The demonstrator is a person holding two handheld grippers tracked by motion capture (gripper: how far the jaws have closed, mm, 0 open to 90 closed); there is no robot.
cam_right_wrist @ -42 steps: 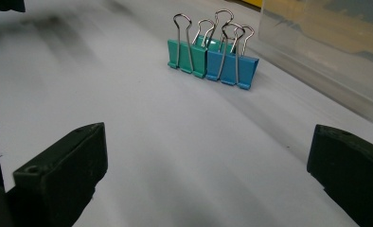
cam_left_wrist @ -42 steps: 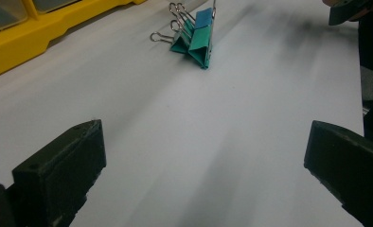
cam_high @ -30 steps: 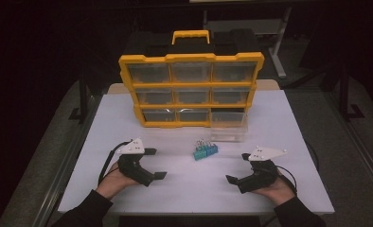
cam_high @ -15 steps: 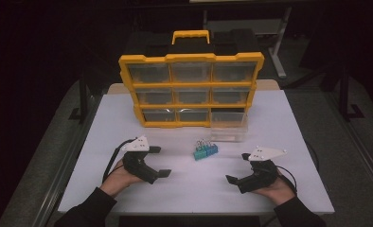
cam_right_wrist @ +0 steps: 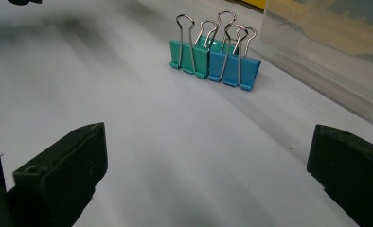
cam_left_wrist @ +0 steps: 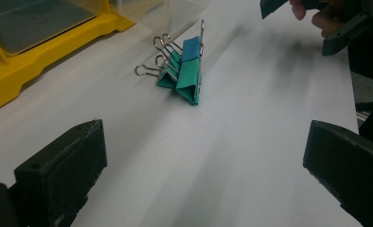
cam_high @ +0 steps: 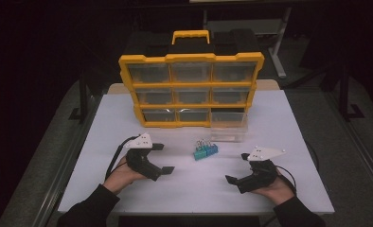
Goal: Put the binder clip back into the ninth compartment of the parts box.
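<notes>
— Clips [cam_high: 205, 150]: a small bunch of green and blue binder clips stands on the white desk [cam_high: 104, 123], between the two hands and just in front of the clear drawer [cam_high: 228, 128] pulled from the yellow organizer [cam_high: 191, 90].

— And the hand-held grippers?

— The left hand-held gripper [cam_high: 162, 159] sits near the bunch with its jaws spread wide and nothing between them. The right hand-held gripper [cam_high: 235, 176] is low on the desk on the other side, also spread and empty.

— What could go wrong?

— The clips lean against one another, wire loops up. A jaw that meets the bunch from the side would likely topple it or push it along the smooth top instead of closing on one clip.

— Anything else?

— The loops seem interlocked, so a pinch on one clip may drag its neighbour up and drop it. A grip on a thin loop alone would probably let the clip swing or slip out. The drawer stands close behind, so a shove could knock the bunch against its wall.
</notes>
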